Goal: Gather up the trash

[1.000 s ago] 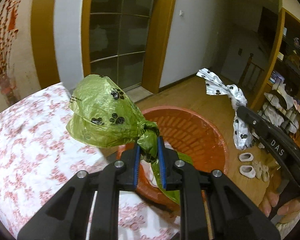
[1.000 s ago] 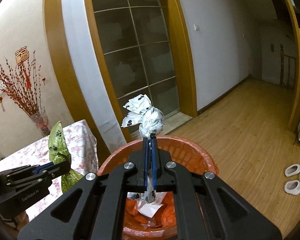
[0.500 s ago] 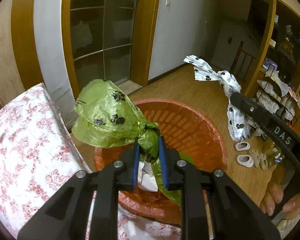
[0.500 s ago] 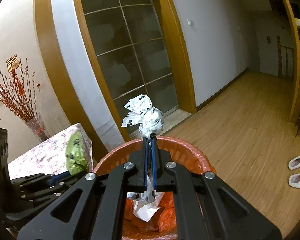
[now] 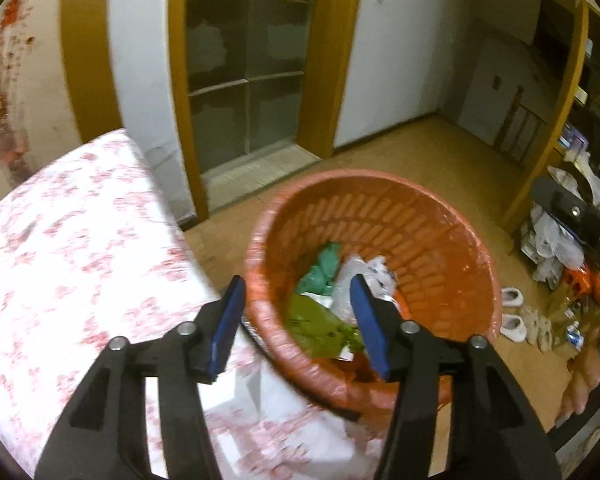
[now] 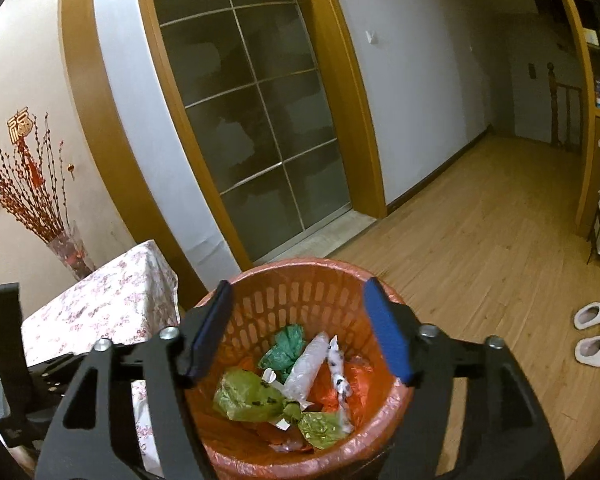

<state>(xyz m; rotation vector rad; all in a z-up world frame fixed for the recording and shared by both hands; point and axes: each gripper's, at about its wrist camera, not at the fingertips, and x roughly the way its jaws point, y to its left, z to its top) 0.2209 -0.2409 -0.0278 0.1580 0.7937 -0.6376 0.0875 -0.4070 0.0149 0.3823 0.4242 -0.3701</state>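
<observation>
An orange slotted trash basket point(image 5: 440, 232) point(image 6: 324, 280) stands on the floor beside the table. Inside lie the green paw-print bag point(image 6: 248, 398) point(image 5: 316, 320), the white paw-print bag point(image 6: 338, 376), a teal bag point(image 6: 286, 346) point(image 5: 320, 272) and a clear plastic piece point(image 6: 306, 368). My left gripper point(image 5: 298, 322) is open and empty above the basket's near rim. My right gripper point(image 6: 300, 334) is open and empty above the basket; its body shows at the right edge of the left wrist view point(image 5: 576, 216).
A table with a white and red floral cloth point(image 5: 72, 248) point(image 6: 100, 304) adjoins the basket's left side. White slippers point(image 6: 590, 332) point(image 5: 512, 312) lie on the wooden floor at right. Cluttered shelves point(image 5: 560, 240) stand at far right. A vase of red branches point(image 6: 66, 250) stands behind the table.
Both grippers opened. The green bag and the white paw-print bag dropped from the jaws into the basket.
</observation>
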